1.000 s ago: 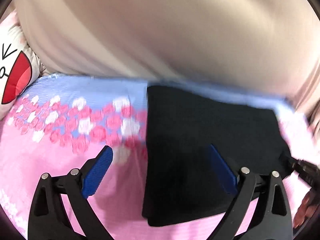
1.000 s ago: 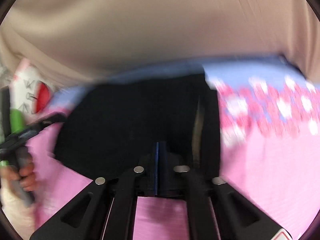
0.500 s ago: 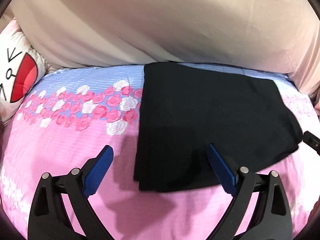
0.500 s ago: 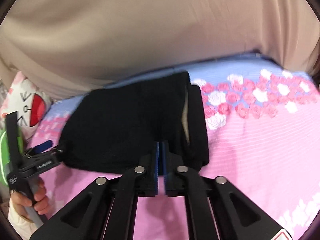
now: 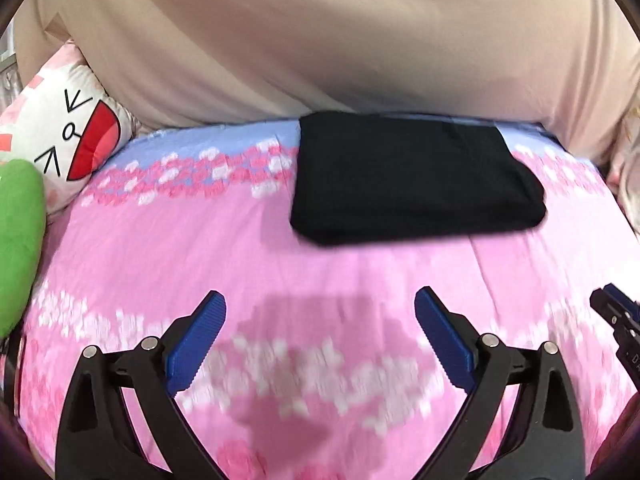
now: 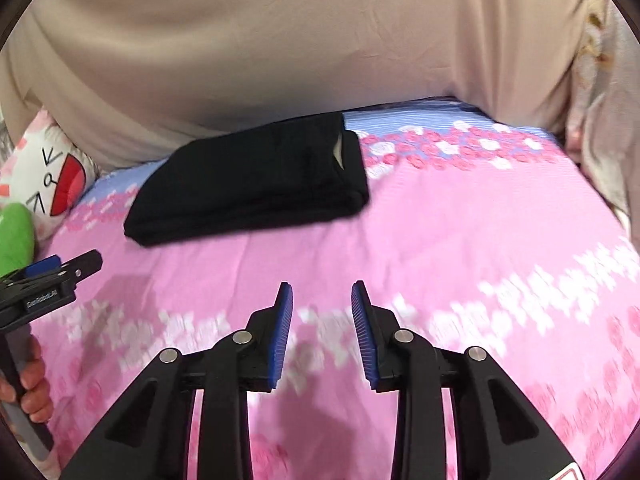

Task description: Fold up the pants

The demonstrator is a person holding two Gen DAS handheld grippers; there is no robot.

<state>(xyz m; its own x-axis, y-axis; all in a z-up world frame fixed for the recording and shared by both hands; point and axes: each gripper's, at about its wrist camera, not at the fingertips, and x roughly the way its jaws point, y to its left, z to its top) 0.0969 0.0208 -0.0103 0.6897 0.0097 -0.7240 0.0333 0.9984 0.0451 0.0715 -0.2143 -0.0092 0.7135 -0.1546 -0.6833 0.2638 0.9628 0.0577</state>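
Black pants (image 5: 416, 178) lay folded into a compact rectangle on a bed, on a pink bedsheet (image 5: 320, 272) printed with roses, at its far side near a beige curtain (image 5: 320, 40). The left gripper (image 5: 320, 340) hovered above the sheet, well apart from the pants, its blue fingers (image 5: 196, 344) spread wide and empty. The right gripper (image 6: 322, 332) also hung over the bare sheet, its fingers (image 6: 280, 332) parted by a narrow gap, holding nothing. At the left edge sat a cartoon-face pillow (image 5: 68, 132) and a green plush (image 5: 18, 240).
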